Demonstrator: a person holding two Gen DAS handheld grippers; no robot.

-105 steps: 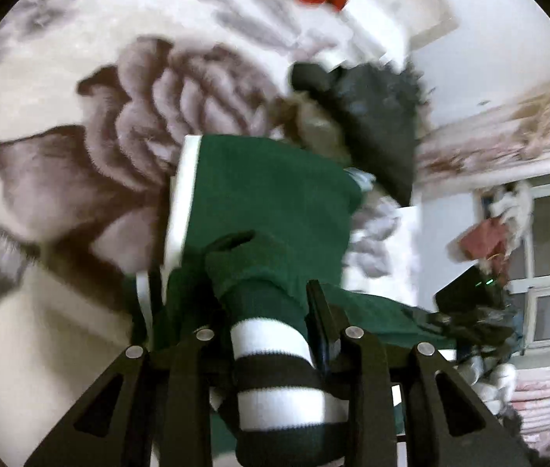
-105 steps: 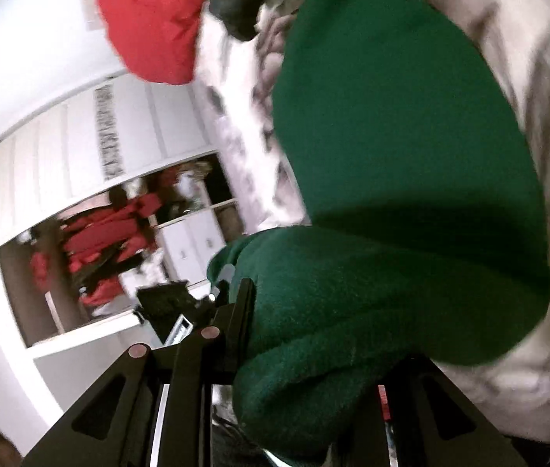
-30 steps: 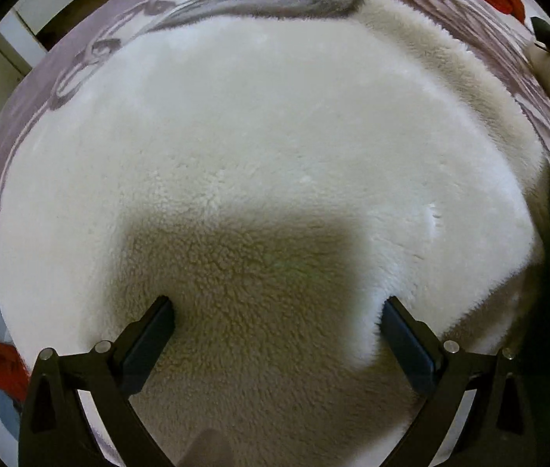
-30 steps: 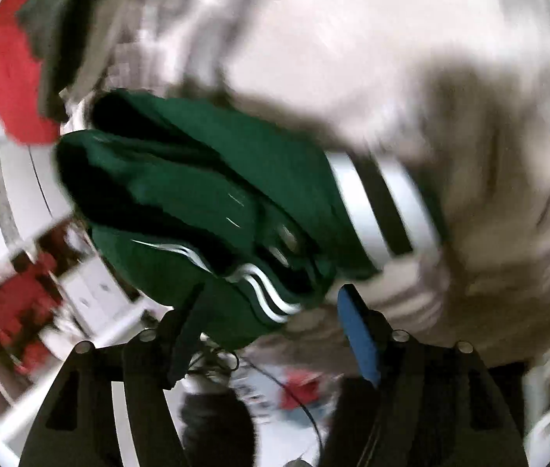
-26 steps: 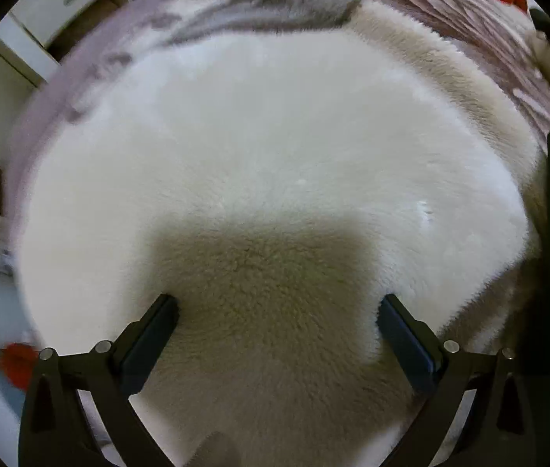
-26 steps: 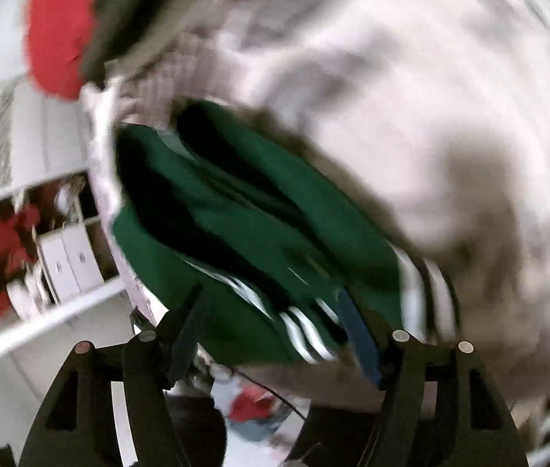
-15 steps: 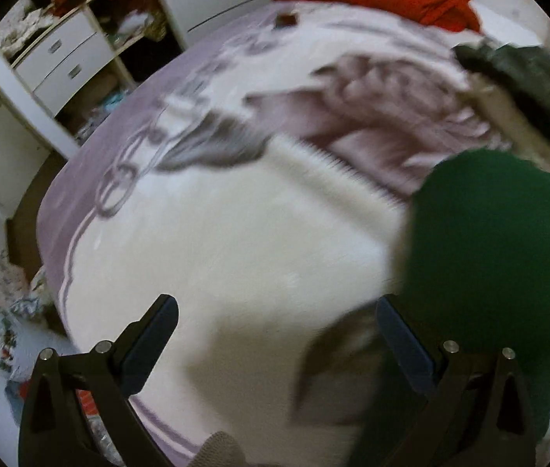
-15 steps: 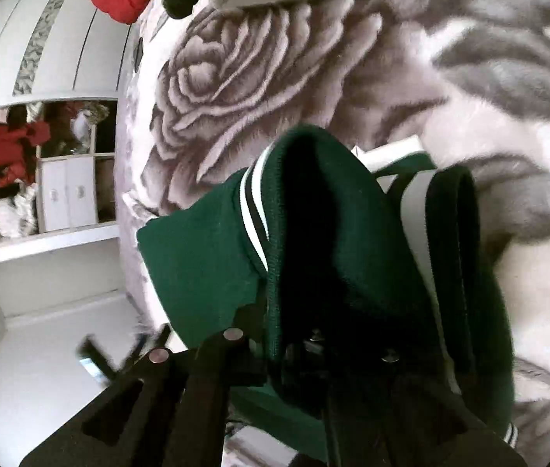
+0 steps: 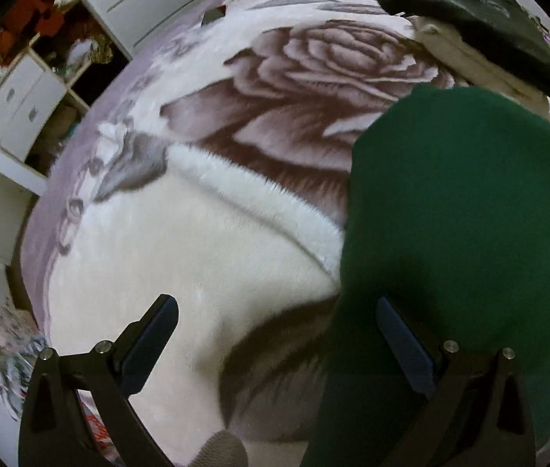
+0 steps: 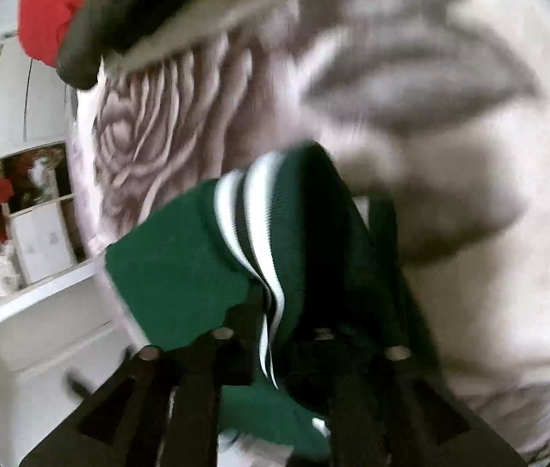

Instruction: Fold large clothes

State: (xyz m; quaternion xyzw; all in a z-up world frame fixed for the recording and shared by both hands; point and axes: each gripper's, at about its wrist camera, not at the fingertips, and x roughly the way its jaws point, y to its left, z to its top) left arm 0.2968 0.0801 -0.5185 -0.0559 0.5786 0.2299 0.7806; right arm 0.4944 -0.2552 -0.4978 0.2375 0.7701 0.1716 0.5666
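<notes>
Fold unfinished: right gripper (image 10: 275, 334) clamps green sweater (image 10: 181, 268) striped hem, jaws just reopened slightly; left gripper (image 9: 275, 334) open, empty.

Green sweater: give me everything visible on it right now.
The green sweater is a thick, dark green knit with a ribbed band striped white and dark. It lies bunched on the rose-print fleece blanket. The right gripper is closed on the striped band, its jaws having just eased slightly. The left gripper is open; its right finger overlaps the sweater's edge, and contact is unclear.
</notes>
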